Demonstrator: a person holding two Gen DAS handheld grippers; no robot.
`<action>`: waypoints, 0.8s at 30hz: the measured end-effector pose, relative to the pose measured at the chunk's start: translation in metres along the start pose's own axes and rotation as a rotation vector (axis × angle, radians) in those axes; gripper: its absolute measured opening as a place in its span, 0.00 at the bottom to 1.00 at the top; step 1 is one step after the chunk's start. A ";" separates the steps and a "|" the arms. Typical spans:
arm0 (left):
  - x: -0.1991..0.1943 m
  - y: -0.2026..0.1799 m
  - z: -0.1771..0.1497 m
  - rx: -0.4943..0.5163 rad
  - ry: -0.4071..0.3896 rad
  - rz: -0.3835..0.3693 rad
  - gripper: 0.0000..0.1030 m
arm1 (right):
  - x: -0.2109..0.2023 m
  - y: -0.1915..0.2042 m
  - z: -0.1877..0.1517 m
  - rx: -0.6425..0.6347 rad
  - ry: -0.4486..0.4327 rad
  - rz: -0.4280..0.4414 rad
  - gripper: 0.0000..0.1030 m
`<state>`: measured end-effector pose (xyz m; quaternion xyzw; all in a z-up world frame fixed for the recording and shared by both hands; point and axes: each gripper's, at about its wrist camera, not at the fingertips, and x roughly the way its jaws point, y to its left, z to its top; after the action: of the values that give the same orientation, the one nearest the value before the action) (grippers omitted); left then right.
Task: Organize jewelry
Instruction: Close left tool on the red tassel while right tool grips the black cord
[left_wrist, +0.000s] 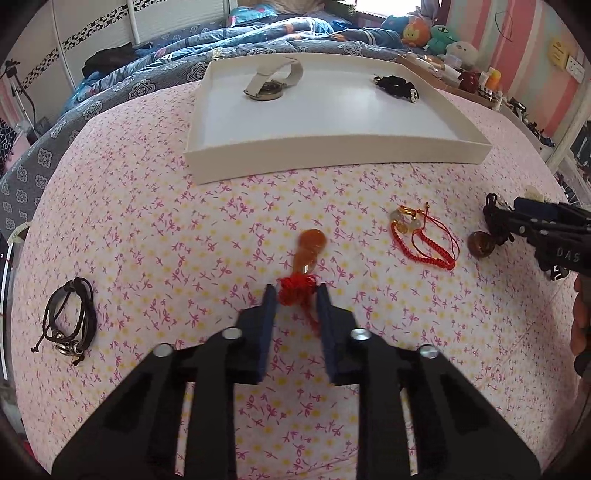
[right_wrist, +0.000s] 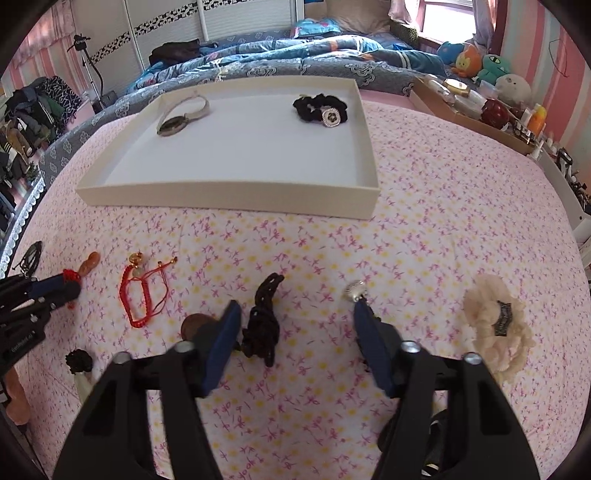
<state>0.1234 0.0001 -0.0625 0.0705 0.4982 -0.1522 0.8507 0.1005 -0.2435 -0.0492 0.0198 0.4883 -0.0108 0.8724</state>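
On the bed, the left gripper pinches the red knot of an amber pendant. The right gripper stands wide apart around a black cord. The white tray beyond holds a watch and a black scrunchie.

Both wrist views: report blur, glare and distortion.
Left wrist view: the orange pendant ahead of the left gripper is motion-smeared; the white tray bows from fisheye. Right wrist view: the window is blown out; the right gripper is sharp.
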 end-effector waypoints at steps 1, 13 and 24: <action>0.000 0.001 0.000 -0.003 0.000 -0.001 0.14 | 0.001 0.001 0.000 0.003 0.001 0.006 0.53; 0.000 0.006 0.003 -0.015 -0.005 -0.015 0.04 | 0.005 0.001 -0.001 0.013 0.021 0.074 0.19; -0.017 0.009 0.013 -0.011 -0.068 -0.007 0.04 | -0.014 0.004 0.004 -0.020 -0.034 0.064 0.15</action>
<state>0.1297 0.0085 -0.0419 0.0588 0.4703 -0.1544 0.8669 0.0967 -0.2400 -0.0348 0.0263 0.4726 0.0215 0.8806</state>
